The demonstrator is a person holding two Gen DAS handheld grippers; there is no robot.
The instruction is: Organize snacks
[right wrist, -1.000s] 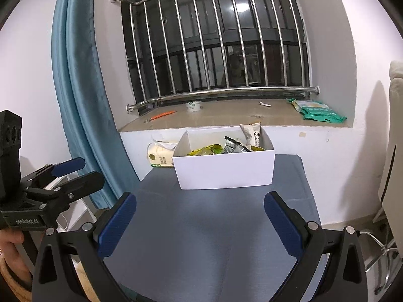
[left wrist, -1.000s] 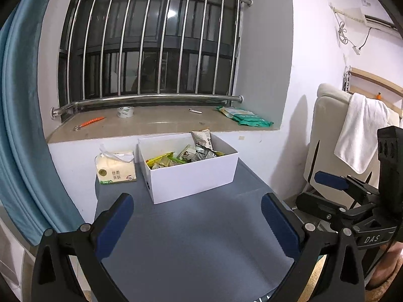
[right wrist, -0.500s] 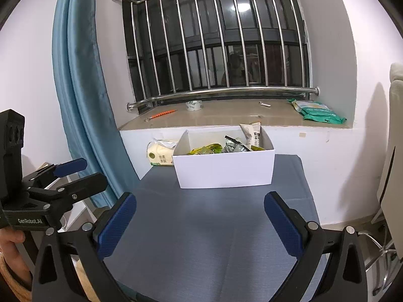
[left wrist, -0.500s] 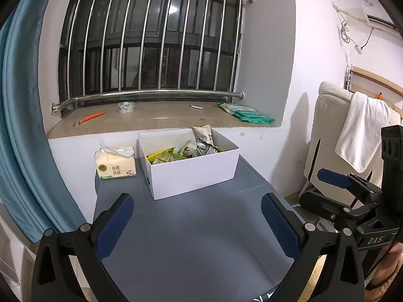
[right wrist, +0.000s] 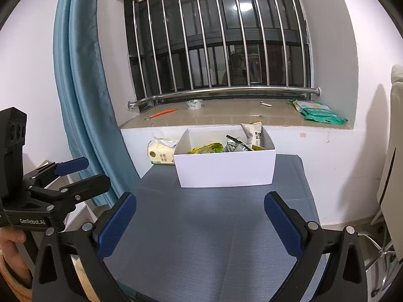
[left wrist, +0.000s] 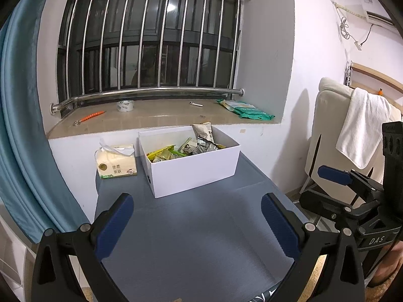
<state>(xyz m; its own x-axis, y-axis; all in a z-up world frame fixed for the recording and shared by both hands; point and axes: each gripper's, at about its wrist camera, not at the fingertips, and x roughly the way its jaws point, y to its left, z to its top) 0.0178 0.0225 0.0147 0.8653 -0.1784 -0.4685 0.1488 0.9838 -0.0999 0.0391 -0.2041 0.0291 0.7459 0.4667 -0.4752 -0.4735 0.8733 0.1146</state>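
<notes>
Both grippers, left (left wrist: 196, 222) and right (right wrist: 199, 222), had backed off slightly, jaws apart and empty. Snacks (right wrist: 226, 147) filled the box (right wrist: 224, 170) at 12 o'clock; sorting looked done.

Grey-blue table (left wrist: 191, 239) against far wall. White box (left wrist: 194, 171) of snack packets at far centre; tissue pack (left wrist: 117, 163) just left, beside it.
</notes>
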